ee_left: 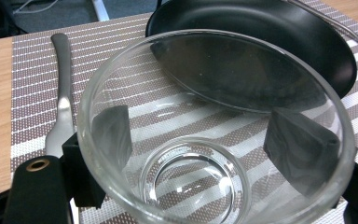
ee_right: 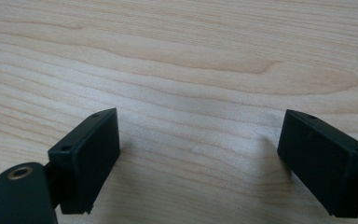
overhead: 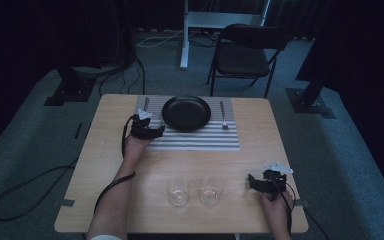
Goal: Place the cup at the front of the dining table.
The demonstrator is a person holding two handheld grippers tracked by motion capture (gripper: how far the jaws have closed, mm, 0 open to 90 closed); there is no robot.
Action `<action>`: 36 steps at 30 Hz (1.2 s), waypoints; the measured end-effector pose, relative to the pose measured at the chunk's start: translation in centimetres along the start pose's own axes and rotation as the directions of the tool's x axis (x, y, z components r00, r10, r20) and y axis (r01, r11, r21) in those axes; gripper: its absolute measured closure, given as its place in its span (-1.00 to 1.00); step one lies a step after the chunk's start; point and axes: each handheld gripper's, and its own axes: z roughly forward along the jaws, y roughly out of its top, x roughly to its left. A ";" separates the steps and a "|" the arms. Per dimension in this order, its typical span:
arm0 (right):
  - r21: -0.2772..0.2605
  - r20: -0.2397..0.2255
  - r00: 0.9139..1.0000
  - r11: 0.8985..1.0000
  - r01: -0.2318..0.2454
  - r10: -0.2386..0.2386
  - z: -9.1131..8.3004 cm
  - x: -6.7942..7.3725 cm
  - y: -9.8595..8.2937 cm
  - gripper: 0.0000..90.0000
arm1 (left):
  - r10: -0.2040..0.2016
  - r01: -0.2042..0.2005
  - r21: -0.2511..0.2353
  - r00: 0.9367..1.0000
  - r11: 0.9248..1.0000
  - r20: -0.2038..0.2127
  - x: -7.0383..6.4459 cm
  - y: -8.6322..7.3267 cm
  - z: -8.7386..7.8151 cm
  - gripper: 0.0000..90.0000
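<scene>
One clear glass bowl [ee_left: 214, 135] sits between the jaws of the left gripper [overhead: 147, 131], gripped on both sides, over the striped placemat [ee_left: 28, 84]. Beyond its jaws lies the round black plate [ee_left: 270, 37], and a metal knife [ee_left: 63, 93] just beside them. Two clear drinking glasses [overhead: 178, 192] remain unplaced near the right gripper [ee_right: 198, 158], which hangs wide open and empty above the bare wooden table [ee_right: 177, 56]. Judged partly set: bowl not yet released.
</scene>
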 end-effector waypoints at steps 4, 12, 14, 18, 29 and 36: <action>0.000 0.000 1.000 1.000 0.000 0.000 0.0 0.0 0.0 -0.73 | 0.040 -0.040 0.012 0.999 0.999 -0.007 -0.4 -0.4 0.6 -0.54; 0.000 0.000 1.000 1.000 0.000 0.000 0.0 0.0 0.0 -0.73 | 0.028 -0.028 0.018 1.000 0.999 -0.008 -0.4 -0.9 0.9 -0.55; 0.000 0.000 1.000 1.000 0.000 0.000 0.0 0.0 0.0 -0.73 | 0.027 -0.027 0.021 1.000 0.999 -0.011 -0.4 -0.8 0.9 -0.56; 0.000 0.000 1.000 1.000 0.000 0.000 0.0 0.0 0.0 -0.73 | 0.004 -0.003 0.032 1.000 0.999 -0.014 -0.5 -0.7 0.9 -0.56; 0.000 0.000 1.000 1.000 0.000 0.000 0.0 0.0 0.0 -0.73 | -0.045 0.043 0.067 0.999 0.997 0.021 -0.1 -0.4 0.5 -0.60; 0.000 0.000 1.000 1.000 0.000 0.000 0.0 0.0 0.0 -0.73 | -0.031 0.029 0.087 0.999 0.996 0.027 0.0 -0.4 0.2 -0.60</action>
